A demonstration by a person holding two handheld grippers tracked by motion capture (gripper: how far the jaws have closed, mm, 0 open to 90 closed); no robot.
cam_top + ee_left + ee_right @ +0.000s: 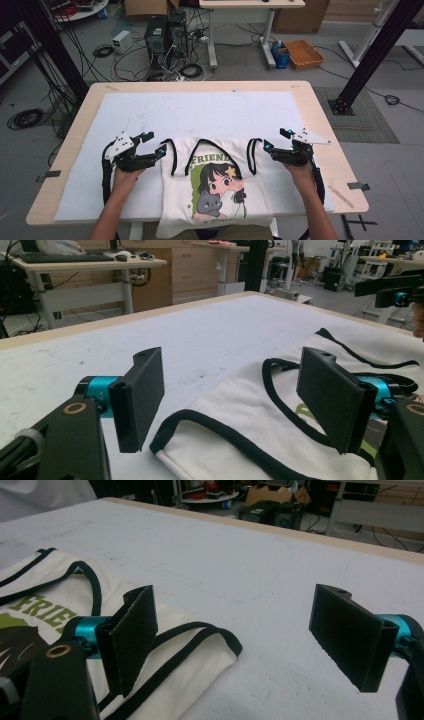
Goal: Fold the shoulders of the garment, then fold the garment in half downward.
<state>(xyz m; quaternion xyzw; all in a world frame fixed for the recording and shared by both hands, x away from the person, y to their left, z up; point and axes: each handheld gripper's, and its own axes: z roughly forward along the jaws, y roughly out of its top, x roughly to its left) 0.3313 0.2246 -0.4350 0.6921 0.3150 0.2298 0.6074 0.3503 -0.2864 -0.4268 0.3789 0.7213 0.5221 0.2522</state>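
Tank top (215, 185) flat on table (200, 87), hem over near edge. Left tool (161, 150) and right tool (268, 147) both released, poised beside shoulder straps. Step: pre-grasp. Next: close on each strap corner, likely for folding.

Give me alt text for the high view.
A white tank top with a cartoon print lies flat on a white mat covering a wooden table. The left gripper and right gripper, both open, sit at its shoulder straps.
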